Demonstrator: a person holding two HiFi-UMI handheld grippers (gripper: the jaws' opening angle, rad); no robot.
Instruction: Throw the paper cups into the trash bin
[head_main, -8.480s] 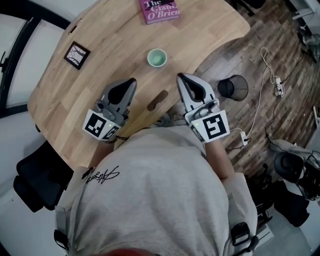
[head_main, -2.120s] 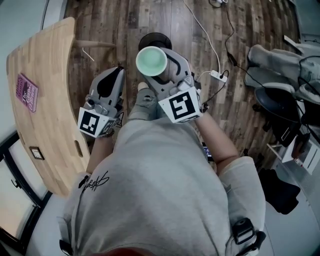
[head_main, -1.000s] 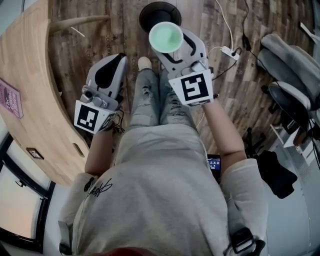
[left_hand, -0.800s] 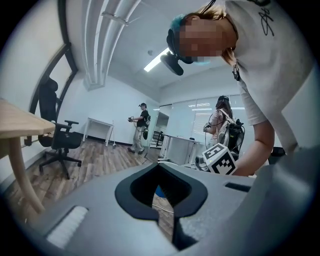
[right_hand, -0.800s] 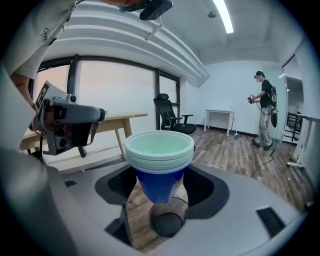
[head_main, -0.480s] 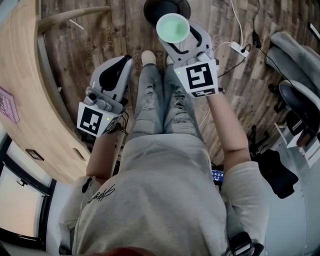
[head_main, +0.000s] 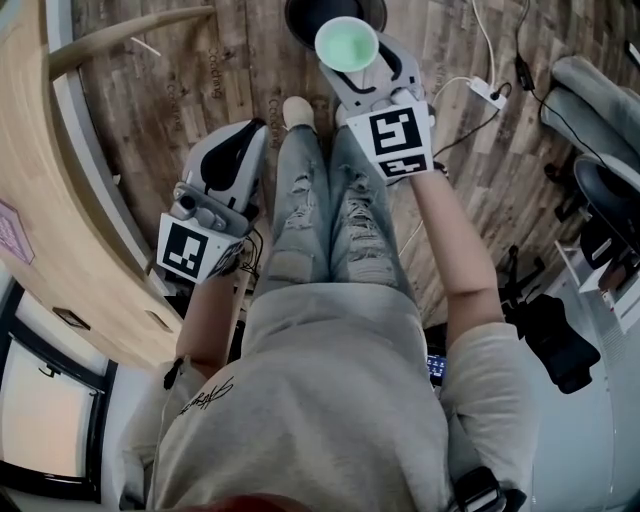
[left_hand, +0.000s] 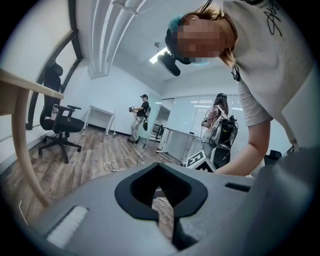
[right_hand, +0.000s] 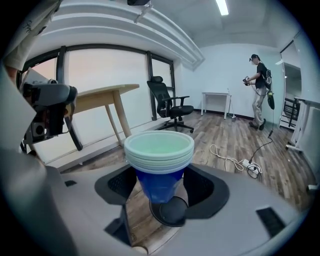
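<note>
The right gripper (head_main: 352, 60) had its jaws clamped on the lower wall of a stack of nested paper cups, blue outside and pale green inside (right_hand: 159, 159). The stack stood upright between the jaws, its rims well above the grip. Far beneath the jaws, on the wooden plank floor (head_main: 200, 80), sat the round black trash bin (right_hand: 168, 212) (in the head view only part of its rim showed past the cups).

The drop looked like the weak point. The bin lay well below the jaws, and its mouth appeared small from there. A release made slightly off-centre would likely have sent the stack onto the rim or the floor. Held low and top-heavy, the stack could also have tipped as the jaws parted. The light cups might then have separated in the fall and scattered.

The left gripper (head_main: 250, 135) had its jaws together on nothing, beside the person's leg and apart from the bin, so it could not have caught a miss.
</note>
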